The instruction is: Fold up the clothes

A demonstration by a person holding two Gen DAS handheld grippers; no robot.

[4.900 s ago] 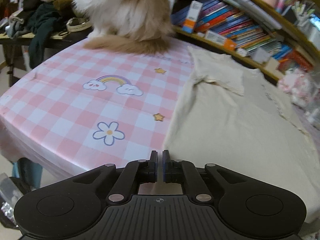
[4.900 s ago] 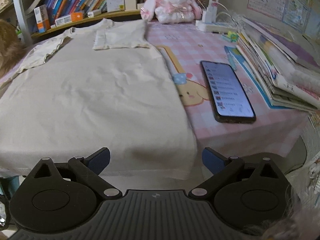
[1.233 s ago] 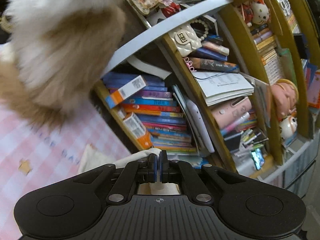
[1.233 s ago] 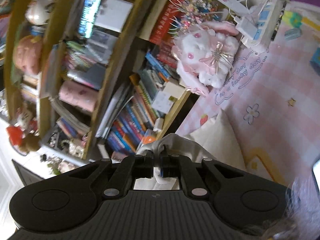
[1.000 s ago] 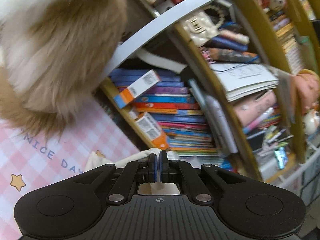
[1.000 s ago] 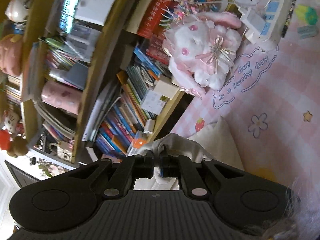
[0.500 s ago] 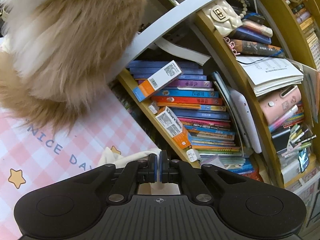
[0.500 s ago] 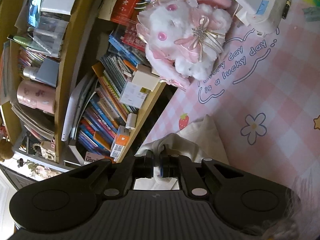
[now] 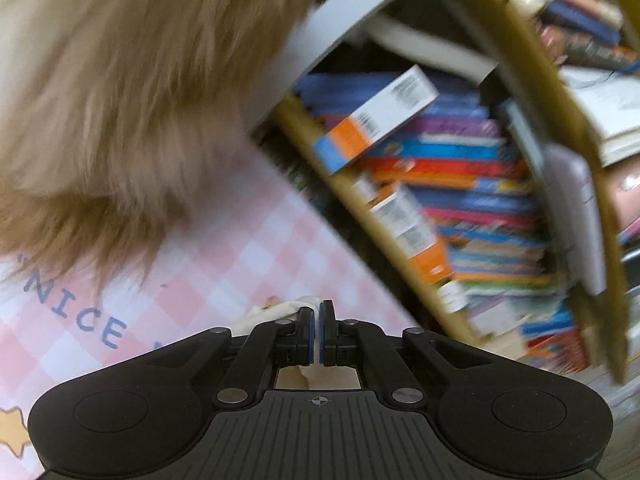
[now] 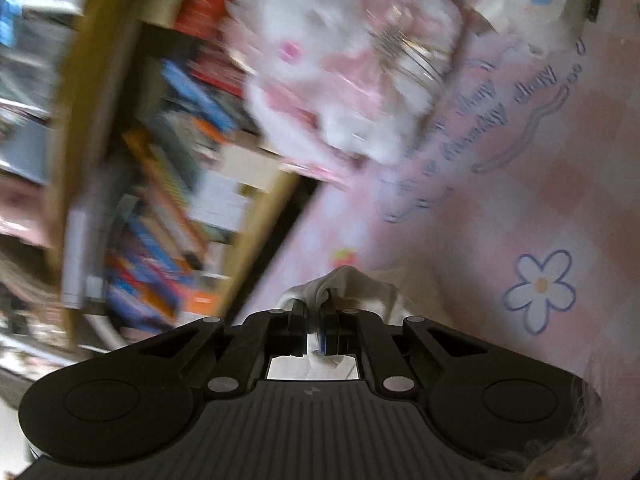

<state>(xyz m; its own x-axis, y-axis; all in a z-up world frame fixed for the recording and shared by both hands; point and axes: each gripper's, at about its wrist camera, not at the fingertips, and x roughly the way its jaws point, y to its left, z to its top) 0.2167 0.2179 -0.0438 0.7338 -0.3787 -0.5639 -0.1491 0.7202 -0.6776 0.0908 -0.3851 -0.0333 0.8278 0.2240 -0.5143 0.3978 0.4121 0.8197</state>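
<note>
A cream T-shirt [image 9: 280,309] shows as a small bunch of fabric at my left gripper [image 9: 316,314], which is shut on its edge just above the pink checked tablecloth [image 9: 240,264]. In the right wrist view the same cream T-shirt [image 10: 360,286] bulges up around my right gripper [image 10: 314,312], shut on a fold of it. Most of the shirt is hidden under both grippers. Both views are blurred by motion.
A long-haired tan and white cat [image 9: 120,100] sits on the table close ahead at left. A bookshelf [image 9: 460,200] packed with books runs along the table's far edge. A pink and white plush toy [image 10: 348,64] stands on the cloth [image 10: 520,184] ahead.
Both grippers, still shut on the shirt, have travelled toward the table's far edge and sunk; the cat, shelf and plush toy loom larger and the tablecloth fills more of each view.
</note>
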